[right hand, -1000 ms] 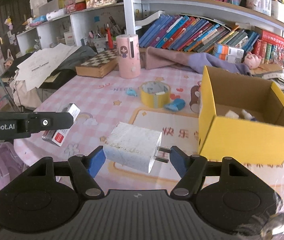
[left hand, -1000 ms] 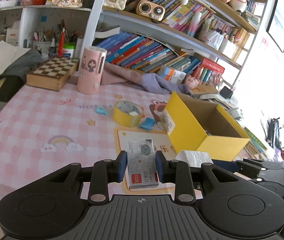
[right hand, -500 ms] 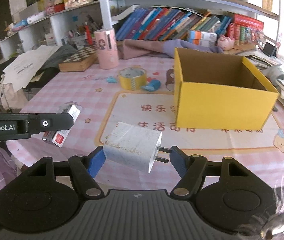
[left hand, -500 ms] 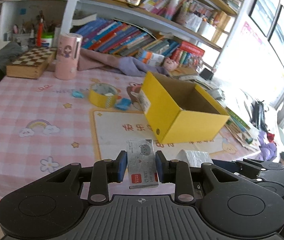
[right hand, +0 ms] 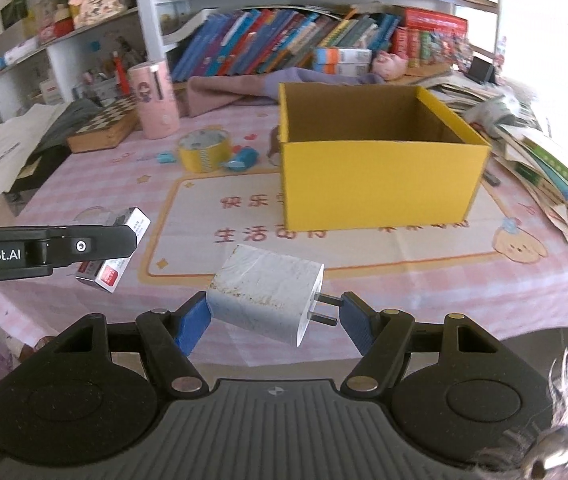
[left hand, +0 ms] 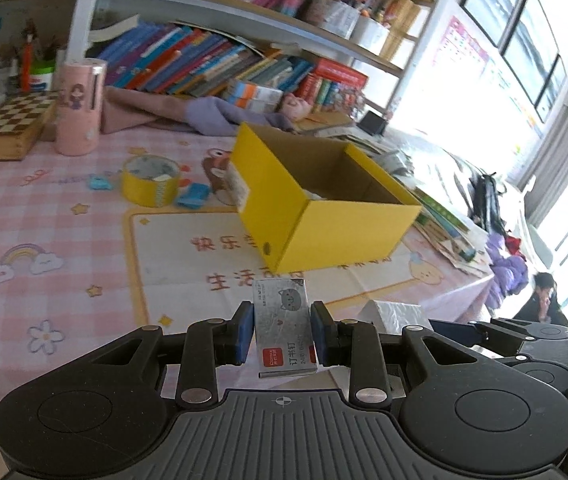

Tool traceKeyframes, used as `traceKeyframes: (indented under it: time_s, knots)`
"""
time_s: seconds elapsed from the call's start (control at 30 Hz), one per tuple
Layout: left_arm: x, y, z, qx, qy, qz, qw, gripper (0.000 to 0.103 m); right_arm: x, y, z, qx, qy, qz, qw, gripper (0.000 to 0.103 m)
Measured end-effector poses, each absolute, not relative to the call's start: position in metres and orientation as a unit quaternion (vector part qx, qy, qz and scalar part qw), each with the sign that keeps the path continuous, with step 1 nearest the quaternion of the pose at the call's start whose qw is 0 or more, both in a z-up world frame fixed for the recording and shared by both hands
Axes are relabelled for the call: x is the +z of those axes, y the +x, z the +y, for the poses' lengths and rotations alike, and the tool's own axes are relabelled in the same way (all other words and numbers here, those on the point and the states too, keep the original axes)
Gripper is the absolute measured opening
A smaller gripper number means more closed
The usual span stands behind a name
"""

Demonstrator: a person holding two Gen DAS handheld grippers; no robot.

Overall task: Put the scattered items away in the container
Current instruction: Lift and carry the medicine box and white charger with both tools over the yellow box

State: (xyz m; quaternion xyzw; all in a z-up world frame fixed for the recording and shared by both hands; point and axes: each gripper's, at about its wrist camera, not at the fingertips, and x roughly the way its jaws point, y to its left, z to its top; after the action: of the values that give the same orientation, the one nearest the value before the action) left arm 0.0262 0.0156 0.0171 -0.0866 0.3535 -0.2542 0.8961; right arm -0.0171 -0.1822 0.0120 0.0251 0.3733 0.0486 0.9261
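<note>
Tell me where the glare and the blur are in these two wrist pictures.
Left wrist view: the window at right is blown out white, washing the table edge; the bookshelf is soft. Right wrist view: glare whitens the upper right corner; the charger and yellow box look sharp.

The box (right hand: 379, 184) was matt yellow cardboard, brown inside. The charger (right hand: 264, 292) was scuffed white plastic with metal prongs. Printed cloth (right hand: 403, 248) covered the desk.

Taking the box (right hand: 379, 184) as landmark: tape roll (right hand: 203, 149) and cup (right hand: 153, 99) left of it, books (right hand: 284, 48) behind, charger (right hand: 264, 295) and staple pack (right hand: 114, 256) in front.
</note>
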Motion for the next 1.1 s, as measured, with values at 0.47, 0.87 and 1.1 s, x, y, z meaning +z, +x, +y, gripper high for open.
traceKeyframes:
  time_s: [0.47, 0.87, 1.1]
  knots:
    - [0.019, 0.036, -0.028, -0.31, -0.052, 0.355, 0.88, 0.029, 0.012, -0.027, -0.223, -0.019, 0.061, 0.373, 0.926, 0.069]
    - [0.017, 0.049, -0.045, -0.326, -0.05, 0.359, 0.873, 0.029, 0.011, -0.017, -0.236, -0.032, 0.059, 0.377, 0.924, 0.069]
    - [0.017, 0.061, -0.061, -0.343, -0.046, 0.356, 0.868, 0.029, 0.013, -0.011, -0.249, -0.047, 0.061, 0.375, 0.924, 0.069]
